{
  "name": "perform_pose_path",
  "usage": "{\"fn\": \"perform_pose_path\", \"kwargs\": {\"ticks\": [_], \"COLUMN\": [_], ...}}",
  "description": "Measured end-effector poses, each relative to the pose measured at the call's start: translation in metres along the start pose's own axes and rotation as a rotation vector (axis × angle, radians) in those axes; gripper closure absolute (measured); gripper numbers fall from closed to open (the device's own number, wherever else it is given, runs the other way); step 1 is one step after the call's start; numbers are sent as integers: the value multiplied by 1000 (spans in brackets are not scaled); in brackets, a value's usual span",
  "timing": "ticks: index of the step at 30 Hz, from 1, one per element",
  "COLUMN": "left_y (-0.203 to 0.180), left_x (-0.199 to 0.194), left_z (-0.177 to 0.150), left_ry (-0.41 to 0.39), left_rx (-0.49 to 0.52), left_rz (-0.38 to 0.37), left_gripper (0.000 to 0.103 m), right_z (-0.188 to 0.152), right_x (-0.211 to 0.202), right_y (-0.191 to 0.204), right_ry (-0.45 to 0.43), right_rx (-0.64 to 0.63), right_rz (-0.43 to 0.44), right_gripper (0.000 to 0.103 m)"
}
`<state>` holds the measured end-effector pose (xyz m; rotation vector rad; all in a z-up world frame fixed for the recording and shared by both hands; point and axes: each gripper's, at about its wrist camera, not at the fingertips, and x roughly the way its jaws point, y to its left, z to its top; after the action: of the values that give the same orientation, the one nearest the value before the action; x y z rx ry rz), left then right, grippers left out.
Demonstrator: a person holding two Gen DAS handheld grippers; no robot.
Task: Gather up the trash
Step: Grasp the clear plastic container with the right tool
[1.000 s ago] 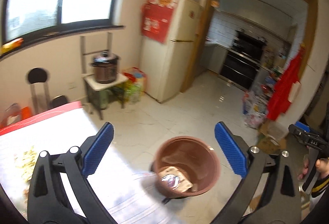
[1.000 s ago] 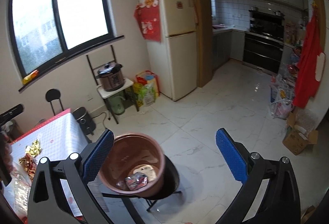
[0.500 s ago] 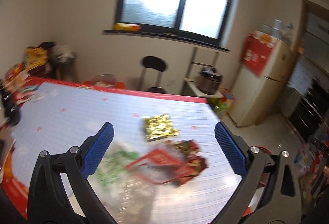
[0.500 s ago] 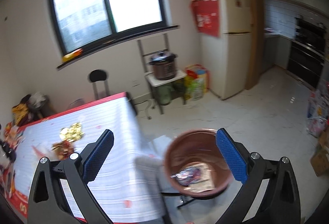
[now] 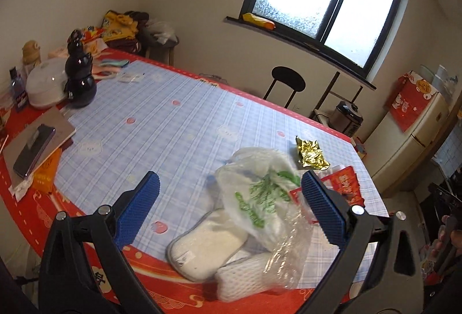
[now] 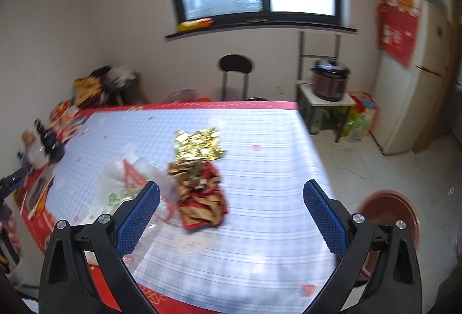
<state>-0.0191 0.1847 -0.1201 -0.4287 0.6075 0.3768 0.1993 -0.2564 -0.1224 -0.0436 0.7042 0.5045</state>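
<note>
Trash lies on the table [image 5: 161, 123]: a clear plastic bag with green print [image 5: 260, 192], a white pouch [image 5: 205, 244], white foam netting [image 5: 245, 276], a gold foil wrapper [image 5: 310, 153] and a red wrapper [image 5: 345, 188]. My left gripper [image 5: 229, 207] is open and empty, above the bag. My right gripper [image 6: 231, 213] is open and empty, above the table [image 6: 260, 169], near the crumpled red-brown wrappers [image 6: 200, 192], the gold foil [image 6: 199, 143] and the plastic bag [image 6: 127, 181]. The brown bin [image 6: 389, 213] stands on the floor at the right.
A black gourd bottle [image 5: 79, 74], a white lidded dish [image 5: 46, 86], a phone on a notebook [image 5: 34, 146] sit at the table's left. A black stool [image 5: 287, 83], a cooker on a stand [image 6: 329, 83] and a fridge [image 6: 418, 83] stand beyond the table.
Both grippers have swung left from the brown bin toward the table. The trash on the table now fills both views; the bin is at the right view's edge.
</note>
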Motion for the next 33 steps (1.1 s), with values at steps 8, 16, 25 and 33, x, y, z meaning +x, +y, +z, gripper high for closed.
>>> {"fn": "perform_pose_path", "kwargs": {"ticks": [8, 16, 25, 33], "left_y": [44, 64, 70, 52], "left_x": [17, 29, 41, 47], "left_z": [-9, -14, -21, -23], "left_ry": [39, 64, 100, 123], "left_rx": [-55, -76, -82, -36], "left_rz": [-12, -38, -50, -77], "left_gripper": [6, 6, 6, 6], "right_z": [11, 12, 10, 7], "right_x": [93, 175, 203, 186], "right_y": [100, 157, 162, 153], "right_ry": [160, 306, 401, 401], "right_rx": [-292, -514, -526, -486], "right_rz": [150, 133, 157, 211], "right_gripper": [5, 5, 15, 42]}}
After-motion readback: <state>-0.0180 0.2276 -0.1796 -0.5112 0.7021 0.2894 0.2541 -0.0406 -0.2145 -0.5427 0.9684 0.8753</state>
